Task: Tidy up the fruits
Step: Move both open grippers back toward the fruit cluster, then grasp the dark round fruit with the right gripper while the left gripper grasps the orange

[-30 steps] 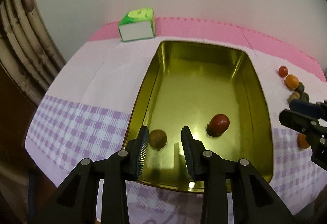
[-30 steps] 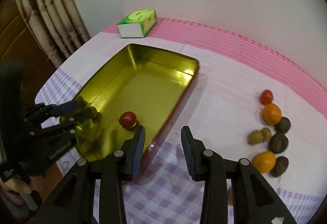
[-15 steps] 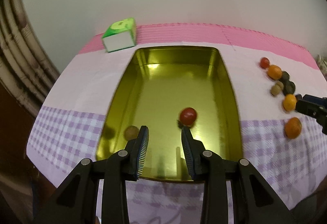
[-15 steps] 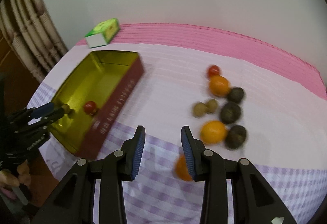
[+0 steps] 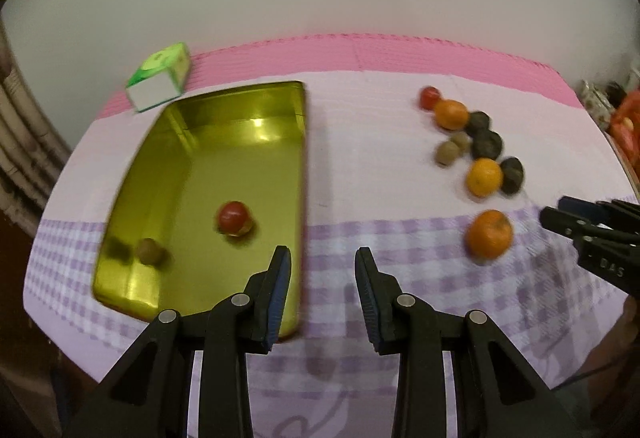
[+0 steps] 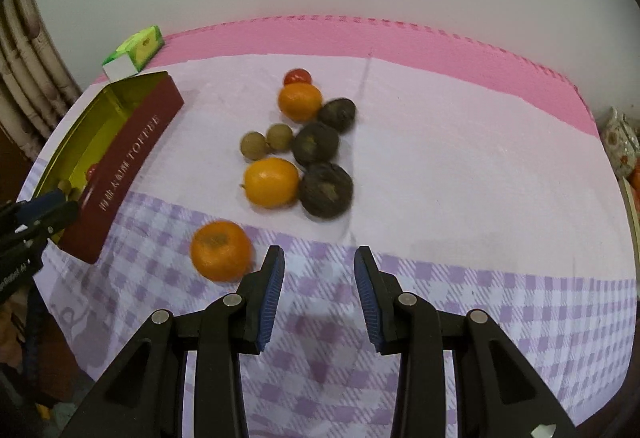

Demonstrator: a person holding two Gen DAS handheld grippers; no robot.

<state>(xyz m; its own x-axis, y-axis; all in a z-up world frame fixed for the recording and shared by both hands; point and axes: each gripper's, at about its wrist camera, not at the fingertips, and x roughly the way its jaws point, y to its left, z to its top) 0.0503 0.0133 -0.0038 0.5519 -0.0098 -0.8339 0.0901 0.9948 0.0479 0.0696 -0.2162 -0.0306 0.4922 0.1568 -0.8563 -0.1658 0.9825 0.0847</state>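
Currently you are looking at eight fruits lying loose on the tablecloth (image 6: 460, 142): three oranges, the nearest orange (image 6: 221, 251) just left of your right gripper (image 6: 319, 294); three dark fruits (image 6: 326, 189); two small brown fruits (image 6: 254, 145); one red tomato (image 6: 297, 76) at the far end. Two more are sitting inside the gold tin (image 5: 192, 174): one red fruit (image 5: 234, 217) and one brown fruit (image 5: 149, 250). The tin's long axis is running away from you toward the green box (image 5: 160, 76). Your left gripper (image 5: 322, 298) is hanging over the tin's near right corner. Both pairs of jaws are standing apart, gripping nothing.
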